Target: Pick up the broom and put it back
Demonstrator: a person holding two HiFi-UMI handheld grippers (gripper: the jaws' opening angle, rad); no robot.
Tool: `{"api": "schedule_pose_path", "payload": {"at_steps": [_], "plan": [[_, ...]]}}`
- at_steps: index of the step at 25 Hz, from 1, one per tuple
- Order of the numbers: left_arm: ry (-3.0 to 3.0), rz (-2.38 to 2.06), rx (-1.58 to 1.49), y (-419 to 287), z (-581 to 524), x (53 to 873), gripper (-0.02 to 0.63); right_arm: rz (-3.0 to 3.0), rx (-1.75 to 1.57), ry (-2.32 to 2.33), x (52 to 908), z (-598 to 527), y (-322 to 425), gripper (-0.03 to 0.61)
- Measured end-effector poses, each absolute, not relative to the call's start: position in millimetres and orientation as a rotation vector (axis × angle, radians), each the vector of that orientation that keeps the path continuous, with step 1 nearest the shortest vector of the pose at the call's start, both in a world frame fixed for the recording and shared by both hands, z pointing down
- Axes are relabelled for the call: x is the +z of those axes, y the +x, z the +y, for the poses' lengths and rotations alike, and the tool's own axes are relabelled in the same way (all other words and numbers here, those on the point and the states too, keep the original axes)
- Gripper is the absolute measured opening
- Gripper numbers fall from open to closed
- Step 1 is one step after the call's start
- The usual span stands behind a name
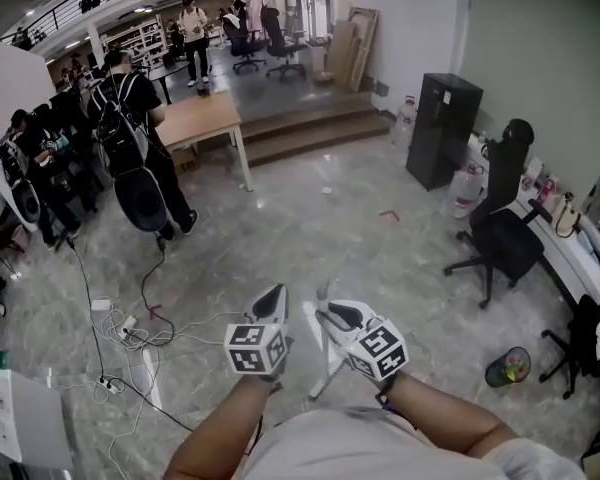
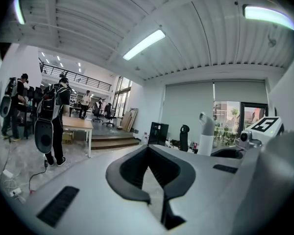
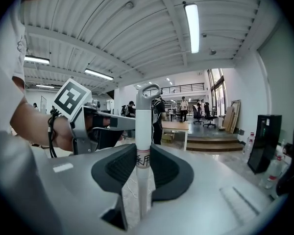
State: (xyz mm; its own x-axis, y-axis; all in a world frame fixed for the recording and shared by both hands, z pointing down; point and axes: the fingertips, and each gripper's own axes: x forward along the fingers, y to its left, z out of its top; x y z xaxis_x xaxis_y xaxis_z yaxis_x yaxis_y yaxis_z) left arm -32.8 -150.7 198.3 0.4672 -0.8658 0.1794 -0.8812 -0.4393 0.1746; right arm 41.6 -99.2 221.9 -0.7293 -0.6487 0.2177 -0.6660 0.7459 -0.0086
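The broom's white handle (image 3: 143, 121) stands upright between the jaws of my right gripper (image 3: 143, 151), whose dark pads press on it from both sides at a small printed label. From above, the handle (image 1: 322, 368) slants down below the right gripper (image 1: 332, 314); the broom's head is hidden. My left gripper (image 1: 271, 300) hangs just to the left of it, jaws together and nothing in them. In the left gripper view its tips (image 2: 147, 151) meet, and the handle's looped top (image 2: 204, 129) rises to the right, apart from it.
I stand on a grey marble floor. Cables and power strips (image 1: 130, 328) trail at the left. A wooden table (image 1: 200, 118) and several people stand beyond. A black office chair (image 1: 505, 228), a black cabinet (image 1: 443, 128) and a small bin (image 1: 507, 366) stand at the right.
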Motion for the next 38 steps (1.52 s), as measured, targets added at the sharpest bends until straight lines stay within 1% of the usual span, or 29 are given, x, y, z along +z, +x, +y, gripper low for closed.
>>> {"api": "schedule_pose_path", "payload": {"at_steps": [15,19,22,25,28,35,38], "plan": [[2.335,-1.316,0.204,38.4,-148.6,317.2,0.005,-2.423,0.254,0.998,341.4,-75.6,170.0,0.090],[2.285,-1.297,0.207,43.4,-144.7,350.5,0.005,-2.273,0.249,0.874,390.7,-73.3,179.5,0.091],[2.231,-1.308,0.218,28.4,-144.8,387.9,0.005,-2.153,0.219,0.718,463.7,-75.7,159.4,0.091],[2.176,-1.320,0.251,2.5,-146.4,450.8,0.005,-2.079,0.199,0.582,560.8,-78.7,128.2,0.091],[2.106,-1.347,0.287,-29.2,-155.6,544.7,0.005,-2.151,0.170,0.527,643.1,-97.6,87.0,0.091],[1.893,-1.471,0.351,-132.3,-164.0,785.3,0.005,-2.295,0.148,0.397,794.6,-157.2,-69.8,0.091],[1.823,-1.491,0.387,-164.7,-156.7,869.9,0.003,-2.248,0.159,0.324,882.6,-160.3,-104.9,0.091]]}}
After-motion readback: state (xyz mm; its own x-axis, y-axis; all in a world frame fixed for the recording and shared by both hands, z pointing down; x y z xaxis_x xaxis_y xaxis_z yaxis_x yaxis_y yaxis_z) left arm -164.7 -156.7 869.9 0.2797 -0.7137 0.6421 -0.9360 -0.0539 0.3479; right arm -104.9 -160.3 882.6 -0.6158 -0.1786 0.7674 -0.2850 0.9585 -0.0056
